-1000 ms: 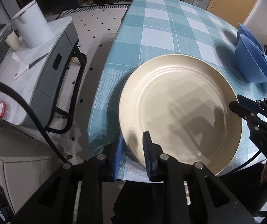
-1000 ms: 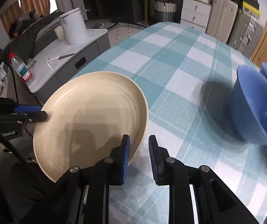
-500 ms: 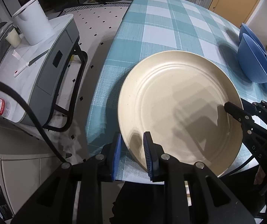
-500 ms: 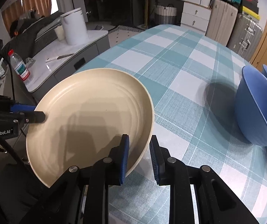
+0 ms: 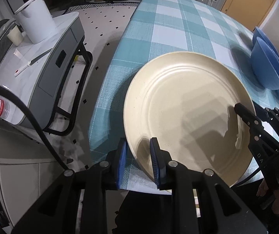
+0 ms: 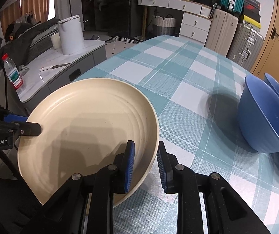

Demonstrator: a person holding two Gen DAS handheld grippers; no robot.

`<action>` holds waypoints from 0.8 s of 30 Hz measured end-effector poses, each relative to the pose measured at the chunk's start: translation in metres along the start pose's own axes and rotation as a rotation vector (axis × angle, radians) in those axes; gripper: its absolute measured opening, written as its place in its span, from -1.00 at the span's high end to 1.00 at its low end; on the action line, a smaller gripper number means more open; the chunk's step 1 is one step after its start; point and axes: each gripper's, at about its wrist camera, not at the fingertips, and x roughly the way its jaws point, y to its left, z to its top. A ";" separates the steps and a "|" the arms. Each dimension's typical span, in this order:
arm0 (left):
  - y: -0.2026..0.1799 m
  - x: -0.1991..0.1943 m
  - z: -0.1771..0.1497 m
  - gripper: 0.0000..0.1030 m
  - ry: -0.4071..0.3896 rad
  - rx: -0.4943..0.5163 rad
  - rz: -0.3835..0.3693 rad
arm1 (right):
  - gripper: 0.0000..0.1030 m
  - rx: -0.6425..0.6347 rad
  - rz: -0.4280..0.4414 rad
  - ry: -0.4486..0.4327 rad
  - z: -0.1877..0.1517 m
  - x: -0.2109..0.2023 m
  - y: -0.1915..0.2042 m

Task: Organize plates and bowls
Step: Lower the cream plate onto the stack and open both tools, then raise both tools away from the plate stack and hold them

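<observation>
Plate (image 5: 186, 105) gripped at opposite rims by our left gripper (image 5: 138, 161) and right gripper (image 6: 145, 161) jaws, above the tabletop (image 6: 188, 74).

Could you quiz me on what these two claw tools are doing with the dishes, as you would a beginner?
1. True or false: the cream plate lies flat on the checked tablecloth.
2. How many grippers clamp the plate's rim?
3. Where do the blue bowls stand: A) on the grey side cabinet, B) on the tablecloth beside the plate, C) stacked on the plate?

Key
1. False: it is tilted, with one edge raised.
2. Two: the left gripper and the right gripper each pinch the rim, on opposite sides.
3. B.
</observation>
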 end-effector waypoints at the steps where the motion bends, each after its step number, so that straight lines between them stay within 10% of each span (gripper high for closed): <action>1: 0.000 -0.001 0.000 0.56 -0.004 -0.002 -0.004 | 0.56 0.006 0.008 -0.007 0.000 -0.003 -0.003; 6: -0.003 -0.017 0.001 0.35 -0.060 -0.017 -0.019 | 0.49 0.041 0.065 -0.110 0.005 -0.037 -0.021; 11: -0.034 -0.053 -0.001 0.17 -0.199 0.057 -0.026 | -0.21 0.052 0.043 -0.221 0.001 -0.076 -0.040; 18: -0.098 -0.091 -0.007 -0.05 -0.379 0.170 -0.046 | -0.63 0.141 -0.013 -0.310 -0.020 -0.118 -0.083; 24: -0.148 -0.114 -0.019 -0.74 -0.573 0.240 -0.099 | -0.70 0.153 -0.100 -0.390 -0.044 -0.156 -0.110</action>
